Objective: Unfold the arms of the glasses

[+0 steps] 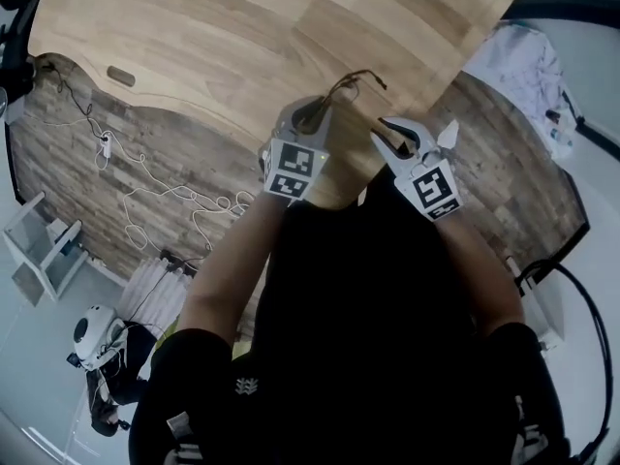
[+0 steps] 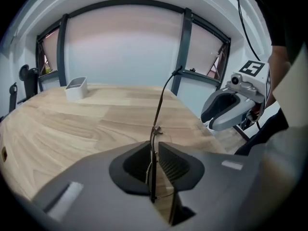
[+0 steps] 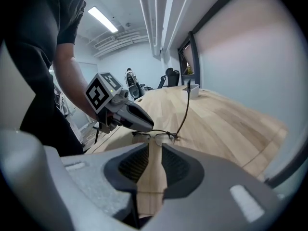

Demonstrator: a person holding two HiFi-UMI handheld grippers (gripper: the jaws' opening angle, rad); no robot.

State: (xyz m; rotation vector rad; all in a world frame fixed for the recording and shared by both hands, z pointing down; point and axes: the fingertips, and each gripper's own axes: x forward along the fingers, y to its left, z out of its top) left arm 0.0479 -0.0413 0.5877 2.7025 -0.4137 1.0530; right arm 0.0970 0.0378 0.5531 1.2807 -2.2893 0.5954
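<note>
Your left hand-held gripper has its jaws closed on the thin dark metal-framed glasses. The left gripper view shows the frame edge-on, pinched between the two dark ribbed pads. One slim temple arm of the glasses rises out of that left hand-held gripper and ends in a curved tip, clear of the light wooden counter that lies beneath the gripper. In the right gripper view the two lenses and the bridge stick out sideways from the left hand-held gripper's nose, held above the wood near the counter's corner. Whether the second temple arm is folded or open cannot be told from any view. Your right hand-held gripper sits just to the right of the left hand-held gripper, apart from it and not touching the glasses. Its jaws stand a narrow gap apart with nothing between them, only bare wood showing through. Its nose points toward the lenses. Far beyond the left hand-held gripper, at the opposite end of the counter, stands a small white rectangular container. In the head view, white cables trail over the dark plank-pattern floor to the left of and below the left hand-held gripper.
</note>
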